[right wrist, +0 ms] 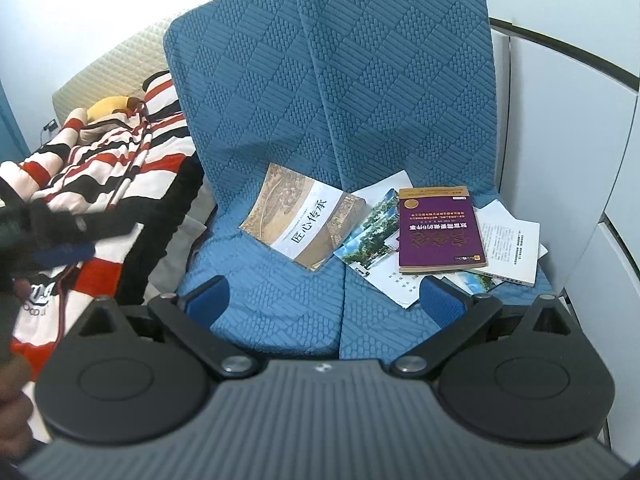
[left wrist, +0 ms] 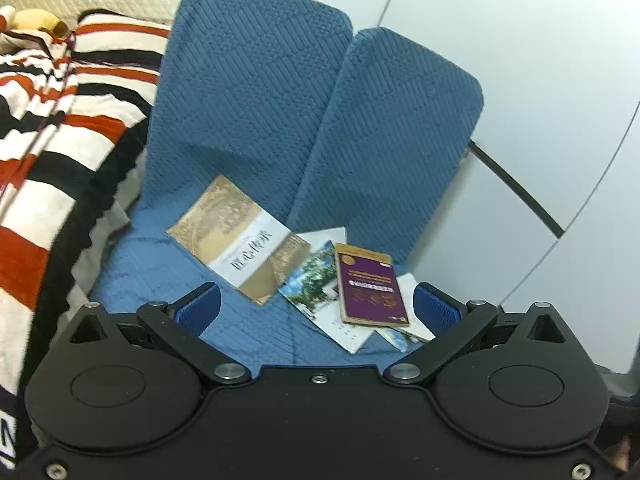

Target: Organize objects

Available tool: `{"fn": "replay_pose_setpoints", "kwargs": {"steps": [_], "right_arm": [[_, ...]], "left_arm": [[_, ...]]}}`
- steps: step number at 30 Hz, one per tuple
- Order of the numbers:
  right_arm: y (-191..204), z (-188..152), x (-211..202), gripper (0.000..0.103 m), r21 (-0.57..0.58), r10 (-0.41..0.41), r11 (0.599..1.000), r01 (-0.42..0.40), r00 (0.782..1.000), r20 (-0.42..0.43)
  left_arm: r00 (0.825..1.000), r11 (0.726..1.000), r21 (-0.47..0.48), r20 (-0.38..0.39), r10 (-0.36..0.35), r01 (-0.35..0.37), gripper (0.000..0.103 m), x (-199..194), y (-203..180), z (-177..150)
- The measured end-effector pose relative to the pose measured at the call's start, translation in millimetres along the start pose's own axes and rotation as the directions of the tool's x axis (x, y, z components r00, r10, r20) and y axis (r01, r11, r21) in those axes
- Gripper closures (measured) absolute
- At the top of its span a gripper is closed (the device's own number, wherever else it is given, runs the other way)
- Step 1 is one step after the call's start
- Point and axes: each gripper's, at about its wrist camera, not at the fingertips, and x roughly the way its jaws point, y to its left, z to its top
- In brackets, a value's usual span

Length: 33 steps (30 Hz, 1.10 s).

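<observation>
A tan book with a white band (left wrist: 240, 240) (right wrist: 306, 216) lies on the left blue seat cushion (left wrist: 168, 264) (right wrist: 256, 300). A purple book (left wrist: 370, 286) (right wrist: 440, 230) lies on the right seat on top of a scenic booklet (left wrist: 312, 280) (right wrist: 370, 234) and white printed papers (right wrist: 508, 244). My left gripper (left wrist: 318, 306) is open and empty, just in front of the books. My right gripper (right wrist: 326, 298) is open and empty, above the seats' front part.
Two blue quilted seat backs (left wrist: 256, 92) (right wrist: 400, 72) stand behind the books. A red, white and black striped blanket (left wrist: 52, 152) (right wrist: 112, 168) with a plush toy (right wrist: 112, 106) lies to the left. White wall panels (left wrist: 540, 80) are to the right.
</observation>
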Motion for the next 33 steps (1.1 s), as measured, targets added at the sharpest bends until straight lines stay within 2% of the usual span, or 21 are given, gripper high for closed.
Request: {"fn": "replay_pose_setpoints", "kwargs": {"steps": [13,15,18,24,33], "right_arm": [[0.2,-13.5,14.3,0.0,-0.048,-0.028,0.998,0.029,0.999,0.018],[-0.9,-14.1,13.9,0.0,-0.049,-0.005,0.999,0.006,1.0,0.02],[1.3,-18.9,13.2,0.0,-0.071,0.02,0.997,-0.018,0.999,0.031],[3.5,-24.4,19.0,0.0,-0.057,0.004,0.998,-0.002,1.0,0.031],[-1.8,-32.5,29.9,0.0,-0.029,-0.006,1.0,0.007,0.998,0.06]], "left_arm": [[0.998,1.0,-0.004,-0.053,-0.027,0.027,0.0,17.1,19.1,-33.3],[0.997,0.999,0.007,-0.065,-0.038,0.039,0.0,18.3,18.3,-34.1],[0.998,0.998,0.037,-0.054,-0.039,0.041,0.0,17.2,18.6,-36.4],[0.997,0.998,0.042,-0.051,-0.052,0.054,0.0,21.4,18.4,-44.1],[0.999,0.998,0.05,-0.026,-0.026,0.027,0.0,38.0,20.2,-61.5]]}}
